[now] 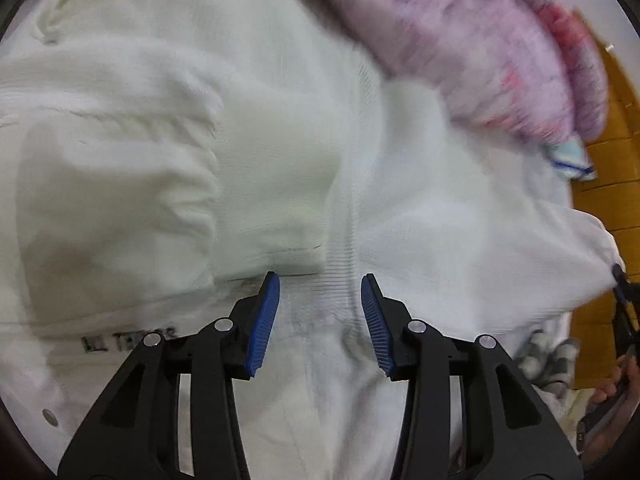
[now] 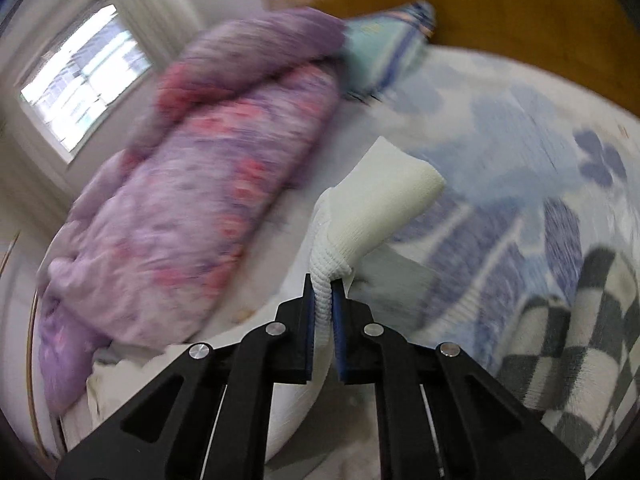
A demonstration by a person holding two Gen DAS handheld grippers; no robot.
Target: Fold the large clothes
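Observation:
A large white knit garment [image 1: 280, 140] lies spread over the bed and fills the left wrist view. A folded sleeve with a ribbed cuff [image 1: 276, 200] lies on it just ahead of my left gripper [image 1: 320, 284], which is open and empty right above the cloth. My right gripper [image 2: 324, 284] is shut on the ribbed cuff of the white sleeve [image 2: 380, 204], which sticks up past the fingertips. The right gripper [image 1: 618, 280] also shows at the far right of the left wrist view, pulling the cloth taut.
A rolled purple and pink blanket [image 2: 192, 200] lies along the bed, also in the left wrist view [image 1: 480, 52]. A teal striped pillow [image 2: 384, 44] sits by the wooden headboard [image 2: 520, 12]. A black and white checked cloth [image 2: 568, 328] lies at right on the blue flowered sheet [image 2: 520, 152].

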